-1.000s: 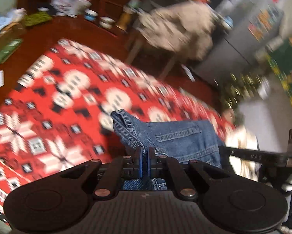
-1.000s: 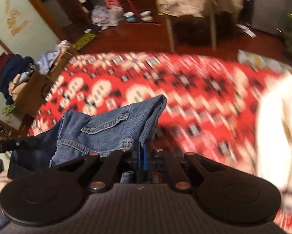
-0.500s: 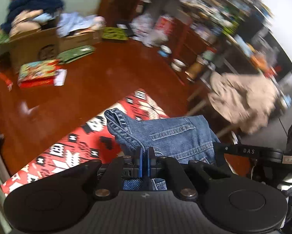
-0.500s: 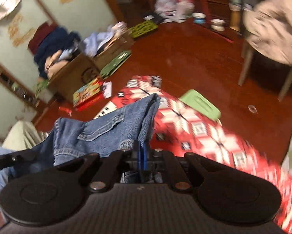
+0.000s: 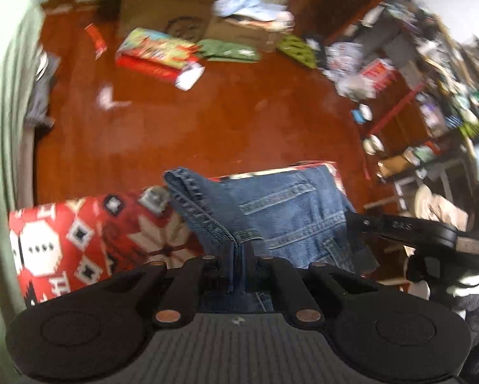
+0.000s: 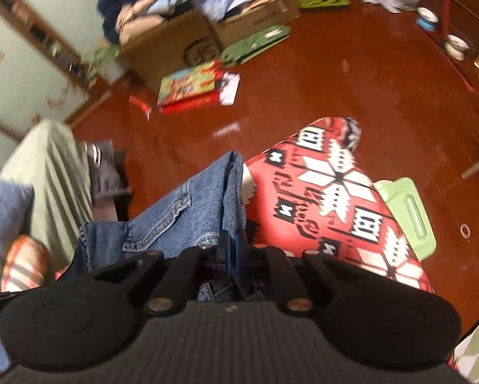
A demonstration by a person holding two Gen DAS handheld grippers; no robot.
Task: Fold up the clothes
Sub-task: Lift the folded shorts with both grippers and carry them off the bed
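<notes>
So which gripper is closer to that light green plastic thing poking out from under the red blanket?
Right. The right gripper, shut on the jeans, has the green thing just off to its side. The left gripper holds the jeans' other end; its camera doesn't show the green thing.

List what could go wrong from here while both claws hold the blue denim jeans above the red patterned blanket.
1. The left claw and the right claw each pinch only a narrow bunch of the blue denim jeans, so the heavy fabric may slip out mid-swing.
2. The jeans sit near the edge of the red patterned blanket; set down here, part could land on the wooden floor.
3. The denim is bunched, so creases could get folded in.
</notes>
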